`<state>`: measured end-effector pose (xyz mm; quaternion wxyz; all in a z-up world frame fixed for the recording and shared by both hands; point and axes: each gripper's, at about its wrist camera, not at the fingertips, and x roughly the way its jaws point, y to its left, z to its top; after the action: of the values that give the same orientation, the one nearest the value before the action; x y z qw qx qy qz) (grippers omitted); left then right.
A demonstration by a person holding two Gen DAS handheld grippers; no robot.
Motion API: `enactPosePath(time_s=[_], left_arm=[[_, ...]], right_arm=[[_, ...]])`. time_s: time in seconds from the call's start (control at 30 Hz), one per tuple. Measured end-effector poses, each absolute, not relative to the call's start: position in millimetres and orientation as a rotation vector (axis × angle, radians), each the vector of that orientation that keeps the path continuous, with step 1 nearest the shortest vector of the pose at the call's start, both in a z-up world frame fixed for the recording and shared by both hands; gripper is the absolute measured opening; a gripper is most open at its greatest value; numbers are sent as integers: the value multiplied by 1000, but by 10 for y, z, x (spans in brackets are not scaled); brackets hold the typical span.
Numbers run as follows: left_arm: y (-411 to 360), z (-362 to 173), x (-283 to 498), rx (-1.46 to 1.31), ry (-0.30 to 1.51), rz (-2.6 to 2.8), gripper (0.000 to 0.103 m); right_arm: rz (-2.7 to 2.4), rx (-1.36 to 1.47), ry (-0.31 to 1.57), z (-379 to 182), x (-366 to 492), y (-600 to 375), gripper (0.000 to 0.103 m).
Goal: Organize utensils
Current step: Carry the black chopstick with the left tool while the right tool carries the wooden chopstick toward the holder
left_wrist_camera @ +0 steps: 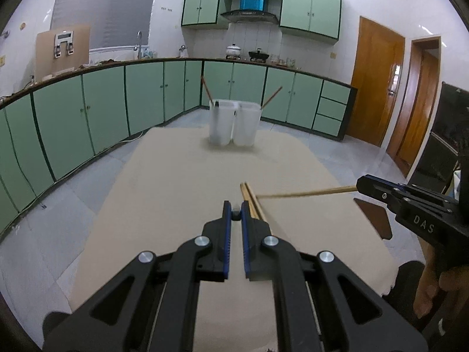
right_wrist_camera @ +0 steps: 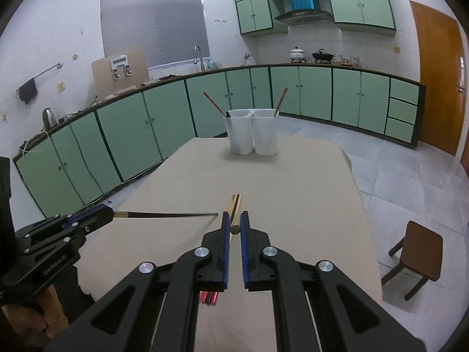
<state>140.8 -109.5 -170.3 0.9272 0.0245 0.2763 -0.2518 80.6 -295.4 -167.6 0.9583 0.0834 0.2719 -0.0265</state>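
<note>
Two chopsticks (right_wrist_camera: pixel 215 104) already in the holders (right_wrist_camera: pixel 252 135); left gripper (left_wrist_camera: pixel 235 215) clamps a dark chopstick (right_wrist_camera: pixel 164 214), right gripper (right_wrist_camera: pixel 234 228) a wooden chopstick (left_wrist_camera: pixel 304 193); more on the bench (right_wrist_camera: pixel 293 182)

Right claw (right_wrist_camera: pixel 233 225) around a light chopstick (right_wrist_camera: pixel 233 205) above the table (right_wrist_camera: pixel 307 190).
</note>
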Motion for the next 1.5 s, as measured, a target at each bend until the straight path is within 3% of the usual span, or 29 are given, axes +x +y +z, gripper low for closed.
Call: enactPosePath(time_s=[0.83,1.5], left_arm=[[-1301,-710,2281,117,624,-662,6],[-1445,165,2819,88,494,-627,6]], right_arm=[[77,43,791,-628,1723,-3333,7],[65,7,742,249,2103,-3527,7]])
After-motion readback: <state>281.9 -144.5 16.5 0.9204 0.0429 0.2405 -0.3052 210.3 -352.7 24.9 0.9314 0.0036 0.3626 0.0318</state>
